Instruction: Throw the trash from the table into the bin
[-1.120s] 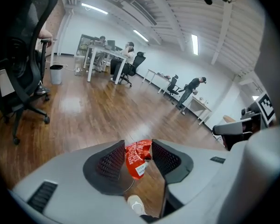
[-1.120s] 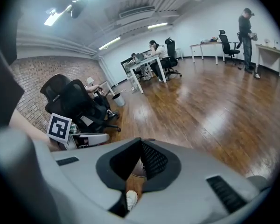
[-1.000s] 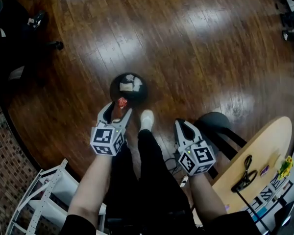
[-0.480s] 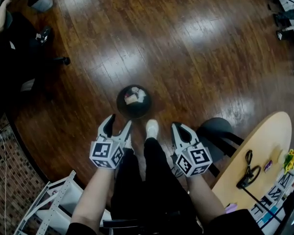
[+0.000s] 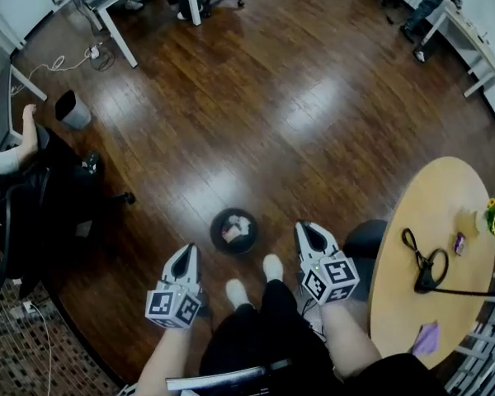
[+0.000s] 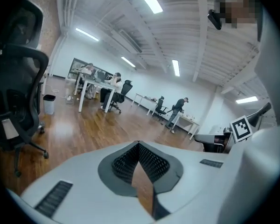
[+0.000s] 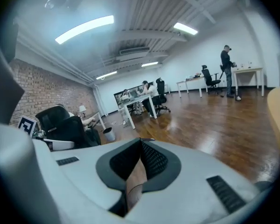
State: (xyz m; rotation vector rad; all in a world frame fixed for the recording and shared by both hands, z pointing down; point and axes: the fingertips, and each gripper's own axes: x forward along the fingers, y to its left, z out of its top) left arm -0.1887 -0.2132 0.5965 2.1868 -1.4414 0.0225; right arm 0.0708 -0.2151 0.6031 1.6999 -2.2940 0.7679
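Risk assessment: the bin [image 5: 233, 231] stood on the floor just ahead of and between the left tool [image 5: 184, 252] and the right tool [image 5: 306, 229], close to the person's shoes [image 5: 272, 266]. A careless step could have tipped it and spilled the crumpled scraps [image 5: 236, 226] inside. The surface [image 5: 445, 213] lay to the right of the right tool, beyond a dark stool [image 5: 365, 239]. A purple scrap [image 5: 427, 337] there lay near a black cable [image 5: 425, 266], so a hasty reach could have snagged the wrong item. The left tool's jaws had just been closing and met with nothing between them. The right tool was likewise pressed together and empty. Both forearms extended forward, with the tools pointing ahead and slightly downward.
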